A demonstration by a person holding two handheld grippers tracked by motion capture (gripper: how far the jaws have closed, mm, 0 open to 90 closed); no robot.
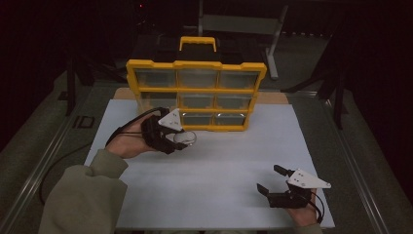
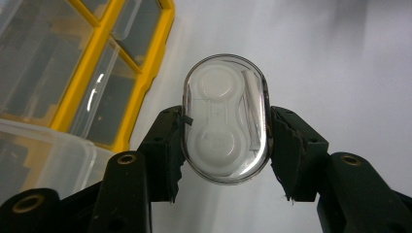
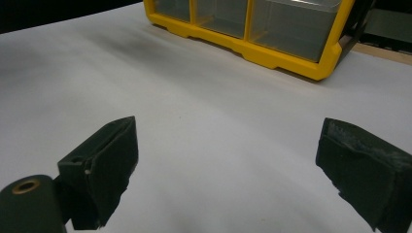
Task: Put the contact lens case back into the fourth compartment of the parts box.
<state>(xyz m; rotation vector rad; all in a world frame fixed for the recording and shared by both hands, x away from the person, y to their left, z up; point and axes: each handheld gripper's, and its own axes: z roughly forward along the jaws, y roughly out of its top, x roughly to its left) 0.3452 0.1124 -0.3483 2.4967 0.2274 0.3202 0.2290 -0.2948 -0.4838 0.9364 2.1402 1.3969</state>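
My left gripper (image 1: 182, 139) is shut on a clear oval case (image 2: 226, 119) that holds a white contact-lens holder; both pads press its long sides. In the high view that clear oval case (image 1: 186, 138) hangs just above the white sheet, in front of the lower-left drawers of the yellow organizer (image 1: 197, 92). The left gripper (image 2: 226, 145) looks down on the sheet with the yellow organizer (image 2: 97, 73) at its upper left. My right gripper (image 1: 269, 179) rests open near the sheet's front right, and in its own view the right gripper (image 3: 228, 170) has nothing between its jaws.
The yellow organizer (image 3: 257, 34) stands upright at the back of the white sheet (image 1: 219, 165), with clear drawers and a yellow handle on top. A clear plastic bin (image 2: 43, 150) juts out at the left. Dark metal frame legs (image 1: 272, 39) stand behind the table.
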